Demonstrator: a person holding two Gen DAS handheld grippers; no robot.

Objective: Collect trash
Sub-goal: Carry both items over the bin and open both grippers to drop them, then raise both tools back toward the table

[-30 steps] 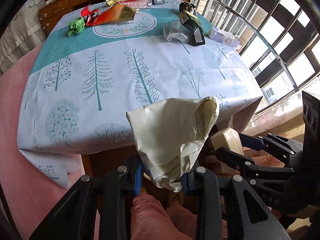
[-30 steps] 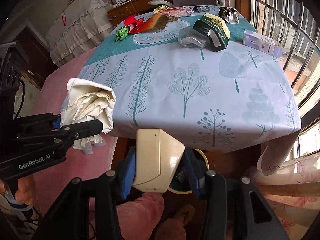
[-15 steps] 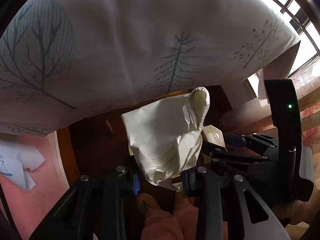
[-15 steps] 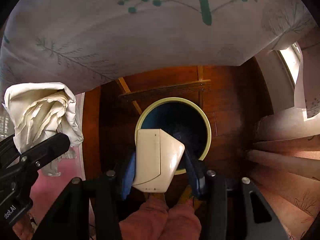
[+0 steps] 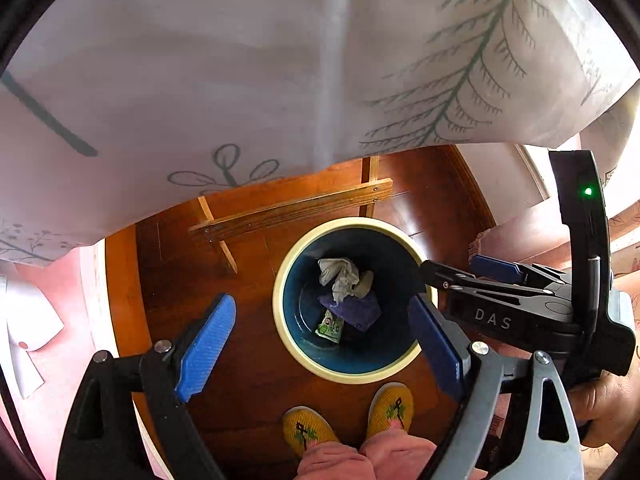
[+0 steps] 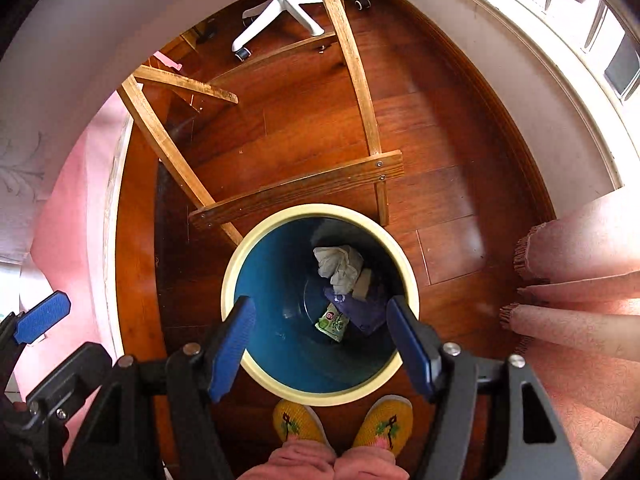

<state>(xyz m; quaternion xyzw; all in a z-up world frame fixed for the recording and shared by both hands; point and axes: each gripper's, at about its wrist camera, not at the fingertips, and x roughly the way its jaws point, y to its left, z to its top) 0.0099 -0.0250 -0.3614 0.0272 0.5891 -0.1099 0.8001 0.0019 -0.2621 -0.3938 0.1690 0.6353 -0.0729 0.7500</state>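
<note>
We look straight down past our left gripper and right gripper, both above the round bin on the wooden floor. Their blue pads stand apart and are opening, with nothing between them. The right gripper's body also shows at the right edge of the left camera's view, close beside the left one, over the bin's right rim.

The trash lies at the bottom of the bin: a crumpled white paper on the far side, a small beige carton touching it, a purple piece under them and a green wrapper nearer to us.

Just beyond the bin, a wooden crossbar of the table frame runs left to right, almost touching the far rim. The tree-printed tablecloth hangs over the far part of the left view. A pair of yellow embroidered slippers stands just near the bin's near rim. Far off, a white chair base rests on its wheels.
</note>
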